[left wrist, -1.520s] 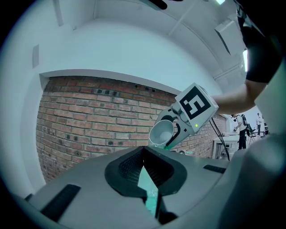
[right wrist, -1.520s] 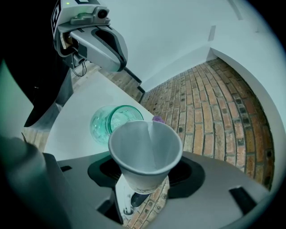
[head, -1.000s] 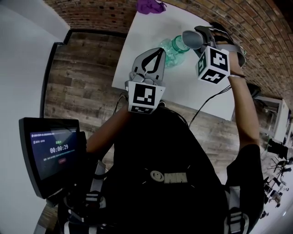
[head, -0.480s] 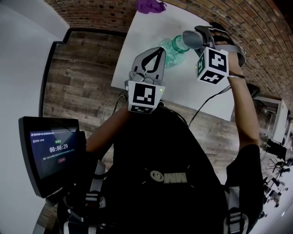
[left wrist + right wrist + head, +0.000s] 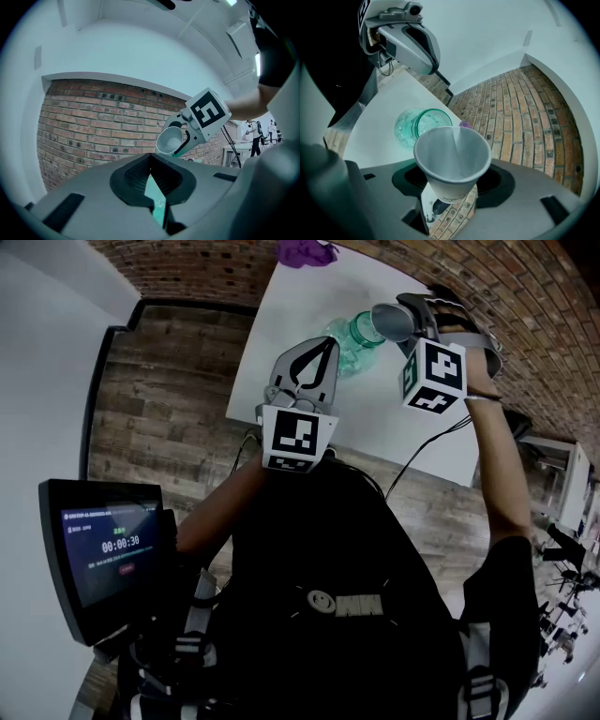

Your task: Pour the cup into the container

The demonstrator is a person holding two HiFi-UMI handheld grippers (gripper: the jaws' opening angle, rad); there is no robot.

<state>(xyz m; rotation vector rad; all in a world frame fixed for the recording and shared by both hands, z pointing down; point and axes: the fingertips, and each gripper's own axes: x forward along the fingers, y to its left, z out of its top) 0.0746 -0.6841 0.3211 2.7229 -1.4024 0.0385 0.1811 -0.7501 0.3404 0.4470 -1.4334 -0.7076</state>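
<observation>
Almost nothing has moved since a second ago: both grippers keep their places, and only the timer on the dark monitor screen [image 5: 108, 554], far to the left of the jar, has gone one second forward.

The left gripper [image 5: 328, 343] hangs just left of the clear green plastic jar [image 5: 349, 338] and higher than it. Its jaws are pressed together and grip nothing. The thin green strip in the slit between them is, I think, the jar seen below. It seems to wait there, out of the way of the pouring.

The jar stands on the white table [image 5: 422, 427] with its open mouth turned up, ready to receive.

Just right of the jar and above its rim is the white paper cup [image 5: 389, 320], tipped so that its mouth looks down toward the jar. The right gripper [image 5: 405, 322] pinches the cup low on its body, which leaves the rim free for pouring. In the right gripper view the cup's inside looks bare and white, so I judge the pour is finished or nearly so.

Beyond the jar, at the far table edge, lies a purple cloth [image 5: 305, 251].
</observation>
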